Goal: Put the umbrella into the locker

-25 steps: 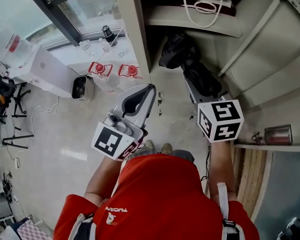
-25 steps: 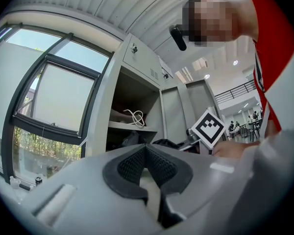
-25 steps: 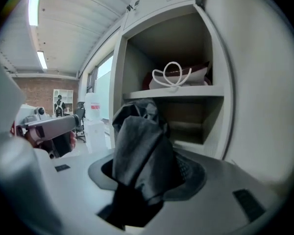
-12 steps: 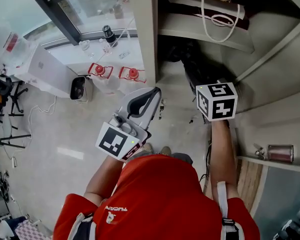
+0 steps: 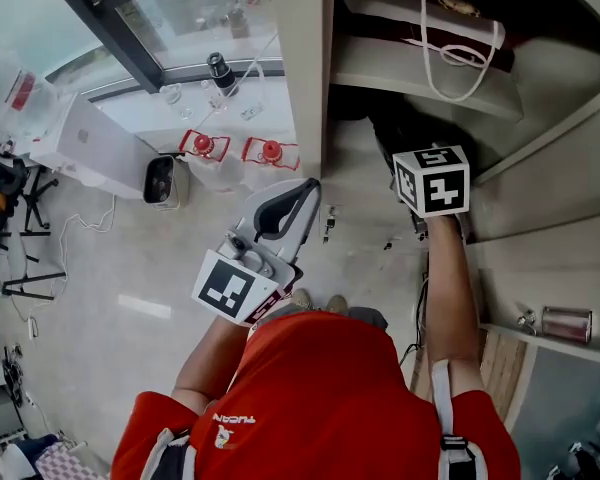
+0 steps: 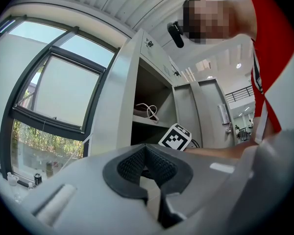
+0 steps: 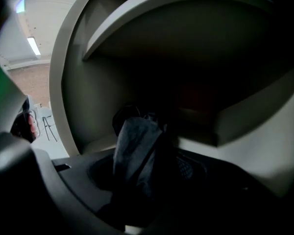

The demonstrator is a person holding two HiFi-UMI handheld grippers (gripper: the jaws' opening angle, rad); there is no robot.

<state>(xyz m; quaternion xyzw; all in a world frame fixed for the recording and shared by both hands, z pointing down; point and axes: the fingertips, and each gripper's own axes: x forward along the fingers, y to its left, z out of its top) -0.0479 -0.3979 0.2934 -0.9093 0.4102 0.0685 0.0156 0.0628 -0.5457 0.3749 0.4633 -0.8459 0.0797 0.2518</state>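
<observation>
In the right gripper view, the dark folded umbrella (image 7: pixel 134 141) stands between the pads of my right gripper (image 7: pixel 142 171), which is shut on it. Its tip reaches into the locker's dark lower compartment (image 7: pixel 196 97), under a shelf. From the head view, the right gripper's marker cube (image 5: pixel 432 180) hides the jaws; a dark piece of the umbrella (image 5: pixel 392 133) shows beyond it inside the locker (image 5: pixel 305 68). My left gripper (image 5: pixel 305 193) hangs shut and empty outside the locker's left wall. In its own view, the left gripper (image 6: pixel 146 164) has its pads together.
A white bag with cord handles (image 5: pixel 450 28) lies on the shelf above the lower compartment. The open locker door (image 5: pixel 550 198) stands to the right. Two red-capped water jugs (image 5: pixel 202 143) and a white box (image 5: pixel 90 143) sit on the floor at the left, by the window.
My right gripper has carried the umbrella forward and deeper into the lower compartment. The left gripper has drifted slightly toward the locker wall, still shut.
</observation>
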